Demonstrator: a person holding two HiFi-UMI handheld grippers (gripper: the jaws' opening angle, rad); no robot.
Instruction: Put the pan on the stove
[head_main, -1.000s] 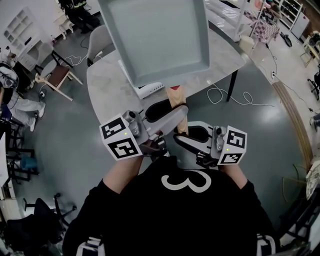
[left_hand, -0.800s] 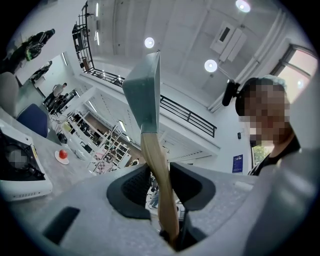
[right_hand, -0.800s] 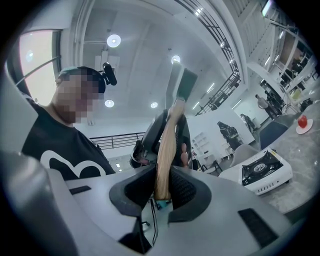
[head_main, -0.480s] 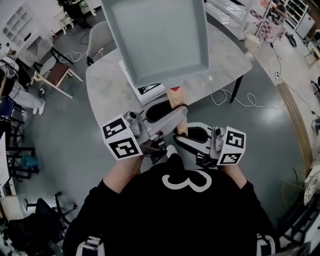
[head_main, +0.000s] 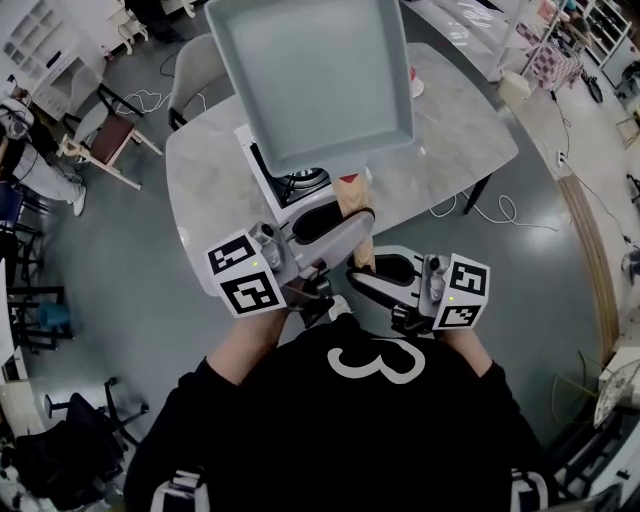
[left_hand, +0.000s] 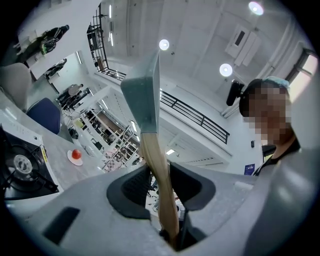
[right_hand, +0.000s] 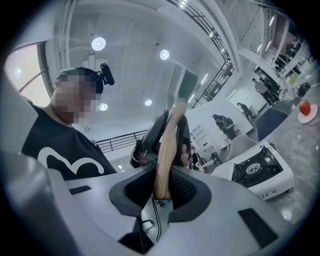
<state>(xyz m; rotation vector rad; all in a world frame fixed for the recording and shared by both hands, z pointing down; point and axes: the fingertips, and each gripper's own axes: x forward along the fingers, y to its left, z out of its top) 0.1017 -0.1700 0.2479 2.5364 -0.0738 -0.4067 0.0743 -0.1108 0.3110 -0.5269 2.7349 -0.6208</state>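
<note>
Advancing, the pan (head_main: 310, 80) is reaching over the stove (head_main: 292, 186) at twelve o'clock; left hand-held gripper (left_hand: 159, 186) and right hand-held gripper (right_hand: 163, 184) are clamping its handle (head_main: 356, 205), so lowering seems next.

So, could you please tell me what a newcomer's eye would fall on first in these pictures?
A big pale square pan fills the top of the head view, held up over a marble table. The left tool and the right tool are both clamped on its wooden handle. A white stove on the table peeks out from under the pan's near edge.
</note>
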